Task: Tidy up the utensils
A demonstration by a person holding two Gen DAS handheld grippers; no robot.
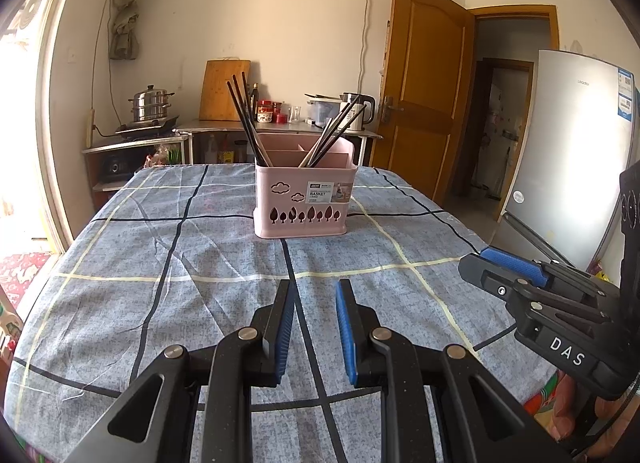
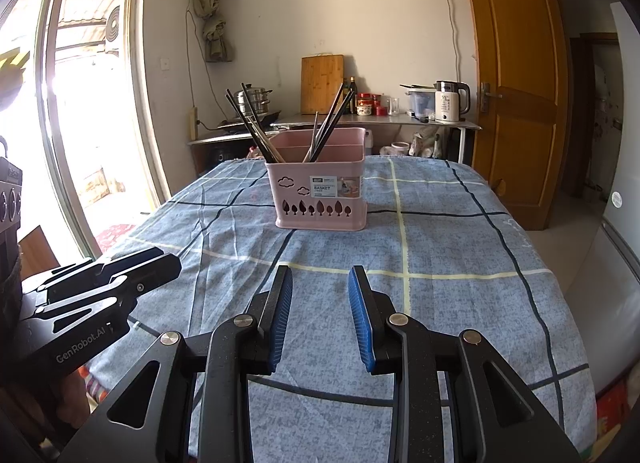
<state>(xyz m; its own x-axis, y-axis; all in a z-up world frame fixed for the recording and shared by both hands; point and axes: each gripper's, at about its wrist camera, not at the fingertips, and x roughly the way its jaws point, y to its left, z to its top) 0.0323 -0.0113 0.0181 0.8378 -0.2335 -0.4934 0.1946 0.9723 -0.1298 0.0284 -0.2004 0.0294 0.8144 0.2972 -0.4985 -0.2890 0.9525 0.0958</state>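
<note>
Left wrist view: pink basket point(image 1: 304, 199) straight ahead, well apart from left gripper point(image 1: 315, 287); chopsticks point(image 1: 244, 119) lean upright inside. Both grippers, right gripper point(image 2: 321, 275) included, part-open and empty; neither clearly nearer.

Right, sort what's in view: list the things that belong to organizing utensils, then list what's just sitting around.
Belongs to the job:
pink basket
dark chopsticks standing in it
left tongs, open
right tongs, open

Just lying about:
checked tablecloth
cutting board
steamer pot
kettle
fridge

Table point(image 1: 120, 263), blue checked cloth; pink basket point(image 1: 304, 199) on it.
</note>
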